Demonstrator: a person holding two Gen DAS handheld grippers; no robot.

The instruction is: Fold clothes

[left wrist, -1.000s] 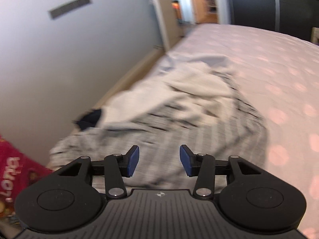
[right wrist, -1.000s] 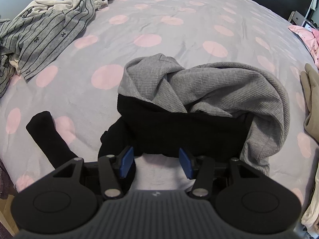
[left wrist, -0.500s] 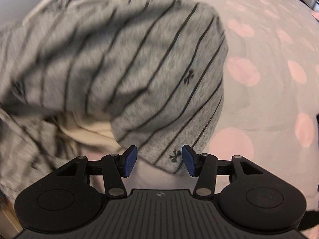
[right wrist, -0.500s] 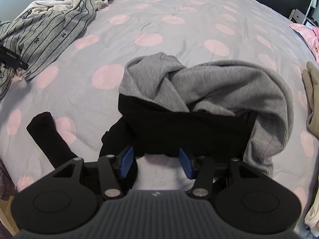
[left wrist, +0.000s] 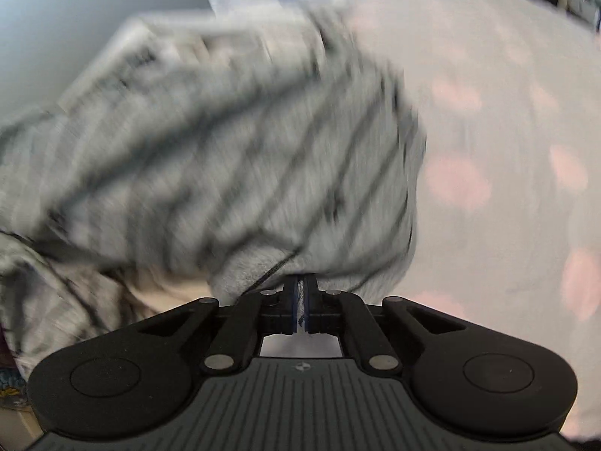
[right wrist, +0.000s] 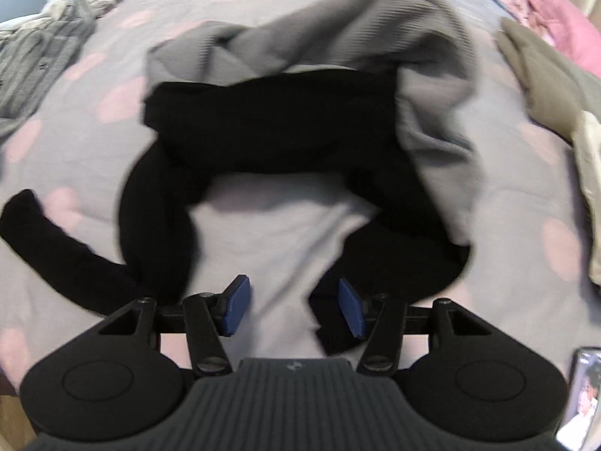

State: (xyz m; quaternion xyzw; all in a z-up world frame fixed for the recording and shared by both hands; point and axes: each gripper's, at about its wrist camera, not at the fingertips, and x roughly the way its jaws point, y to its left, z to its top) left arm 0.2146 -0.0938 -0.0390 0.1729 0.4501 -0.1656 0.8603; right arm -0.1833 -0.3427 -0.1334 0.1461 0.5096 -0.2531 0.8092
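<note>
In the left wrist view, my left gripper (left wrist: 299, 306) is shut on the near edge of a grey garment with thin black stripes (left wrist: 233, 173), which spreads blurred up and to the left. A cream garment (left wrist: 165, 289) shows under it. In the right wrist view, my right gripper (right wrist: 293, 308) is open just above the bed, with a black garment (right wrist: 270, 127) lying in front of it and a grey ribbed garment (right wrist: 338, 22) draped over that. Black fabric lies right beside the right pad (right wrist: 351, 314). The striped garment (right wrist: 33, 56) also shows at the far left.
The bed (right wrist: 270, 233) has a lilac sheet with pink dots. A beige garment (right wrist: 541, 75) and pink cloth (right wrist: 548, 11) lie at the right. A phone screen (right wrist: 580, 398) shows at the lower right. A grey wall (left wrist: 75, 22) stands left of the bed.
My left gripper has shut on the striped garment's edge and is moving; the view is blurred. My right gripper has swung, so the black and grey garments now spread wider in front of it.
</note>
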